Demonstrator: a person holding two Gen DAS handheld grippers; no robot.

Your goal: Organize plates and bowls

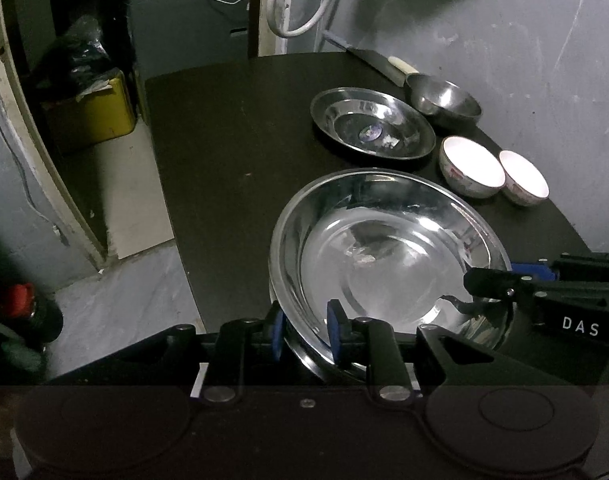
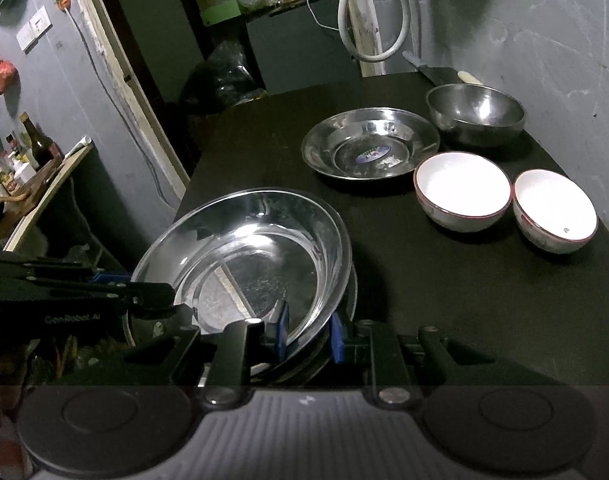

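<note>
Jaws of both grippers — left (image 1: pixel 306 334), right (image 2: pixel 308 334) — clamp steel basin (image 1: pixel 388 256) rim.

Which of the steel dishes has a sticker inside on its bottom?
The shallow steel plate beside the deep steel bowl; the large steel basin both grippers hold shows none.

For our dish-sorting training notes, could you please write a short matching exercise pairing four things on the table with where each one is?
Things:
1. large steel basin
2. steel plate
3. steel bowl
4. two white bowls

Places:
A. far corner by the wall, beside the knife
B. side by side near the wall
C. rim clamped by the left gripper and right gripper
D. beyond the basin, sticker inside

Pairs: 1-C, 2-D, 3-A, 4-B
</note>
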